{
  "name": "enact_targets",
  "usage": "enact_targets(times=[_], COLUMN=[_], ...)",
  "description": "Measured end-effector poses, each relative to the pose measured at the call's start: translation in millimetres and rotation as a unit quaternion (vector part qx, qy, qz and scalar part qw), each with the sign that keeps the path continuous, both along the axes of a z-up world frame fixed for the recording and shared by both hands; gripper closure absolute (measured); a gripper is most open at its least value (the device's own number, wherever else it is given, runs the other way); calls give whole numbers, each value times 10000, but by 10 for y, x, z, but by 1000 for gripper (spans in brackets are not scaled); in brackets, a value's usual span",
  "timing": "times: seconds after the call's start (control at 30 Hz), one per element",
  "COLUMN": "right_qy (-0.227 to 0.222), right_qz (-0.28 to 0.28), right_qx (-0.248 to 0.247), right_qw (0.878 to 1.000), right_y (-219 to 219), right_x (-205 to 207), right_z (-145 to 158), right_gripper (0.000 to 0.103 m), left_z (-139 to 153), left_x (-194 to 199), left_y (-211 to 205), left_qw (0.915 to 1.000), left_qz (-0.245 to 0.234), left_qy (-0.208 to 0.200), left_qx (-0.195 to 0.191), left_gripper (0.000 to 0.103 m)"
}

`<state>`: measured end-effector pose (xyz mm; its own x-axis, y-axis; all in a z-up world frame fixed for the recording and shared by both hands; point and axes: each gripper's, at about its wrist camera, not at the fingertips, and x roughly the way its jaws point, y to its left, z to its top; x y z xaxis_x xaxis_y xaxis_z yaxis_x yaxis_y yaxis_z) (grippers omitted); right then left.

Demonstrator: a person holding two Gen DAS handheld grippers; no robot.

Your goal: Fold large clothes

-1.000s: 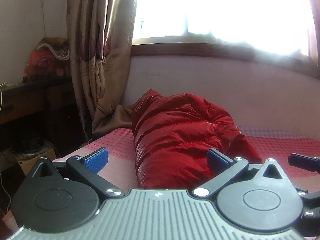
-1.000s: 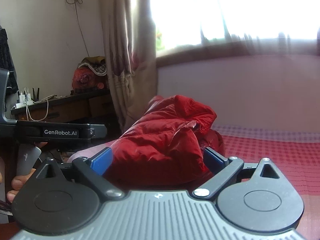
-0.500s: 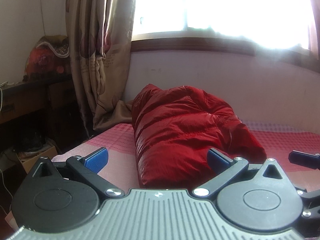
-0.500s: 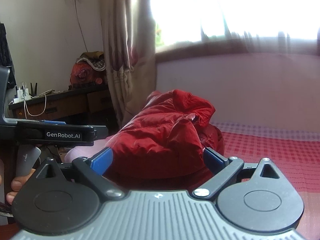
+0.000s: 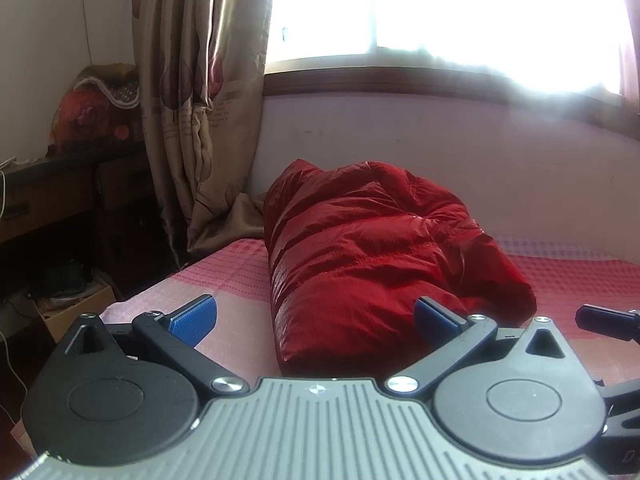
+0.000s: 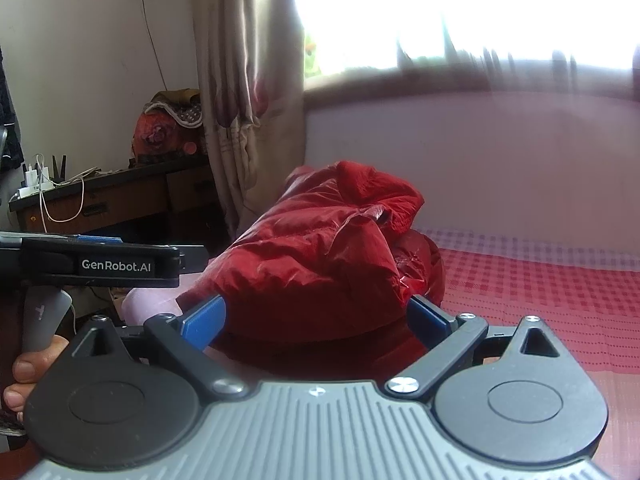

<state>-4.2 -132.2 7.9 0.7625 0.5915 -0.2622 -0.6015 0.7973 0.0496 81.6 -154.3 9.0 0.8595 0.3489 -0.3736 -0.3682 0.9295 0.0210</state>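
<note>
A red puffy down jacket [image 5: 372, 256] lies bundled in a thick folded heap on the pink checked bed [image 5: 236, 280], near the bed's left end under the window. My left gripper [image 5: 314, 320] stands open just short of the jacket's near edge, nothing between its blue pads [image 5: 192, 316]. In the right wrist view the same jacket [image 6: 320, 256] fills the middle, and my right gripper [image 6: 316, 318] is open in front of it, holding nothing. The left gripper's body [image 6: 108, 266] shows at the left of that view, with a hand [image 6: 24, 372] on its handle.
A beige patterned curtain [image 5: 200, 120] hangs by the bright window and drapes onto the bed's corner. A dark wooden desk [image 6: 112, 200] with chargers and cables stands left of the bed. A cardboard box [image 5: 76, 304] sits on the floor. The bed stretches right [image 6: 540, 292].
Both grippers have drawn slightly back and up from the jacket, so it sits a little lower and farther in both views. Both stay open; the jacket has not moved.
</note>
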Motion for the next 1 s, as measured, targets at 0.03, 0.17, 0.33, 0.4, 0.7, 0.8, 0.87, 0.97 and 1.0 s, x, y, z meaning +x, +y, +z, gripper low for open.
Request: enact_targets(times=[0.03,0.17,0.33,0.4,0.7,0.8,0.87,0.97,1.0], right_qy=[3,24,151,227,747,890,945,1008,1035], right_qz=[-6,-2,-65,-92,-252,-292,-274,-266,-255], right_qx=[-12,-12,-124,-195,-495,-601,-655,-672,-684], right_qw=[10000,10000,9998,9995,9957,9938,9930,9923,9919], right_y=[-2,-11,-1,16,47,57,56,50,49], right_x=[0,6,30,38,91,111,118,119,123], right_z=[-2,-2,-27,-28,-40,-45,-55,-70,-73], right_gripper=[5,5,5,5,5,4,2,2,2], left_z=[-3,-21,-42,-52,-103,-118,-120,-111,-109], left_x=[-3,-7,24,29,44,28,20,12,6], left_y=[-8,-31,-56,-73,-112,-139,-152,-184,-189], left_qw=[10000,10000,9997,9994,9944,9930,9922,9915,9913], left_qz=[-1,1,21,49,139,129,107,129,117], left_qy=[5,38,237,335,1008,1124,1182,1239,1258], left_qx=[-4,-19,-77,-112,-298,-338,-372,-371,-376], left_gripper=[0,0,0,0,0,0,0,0,0])
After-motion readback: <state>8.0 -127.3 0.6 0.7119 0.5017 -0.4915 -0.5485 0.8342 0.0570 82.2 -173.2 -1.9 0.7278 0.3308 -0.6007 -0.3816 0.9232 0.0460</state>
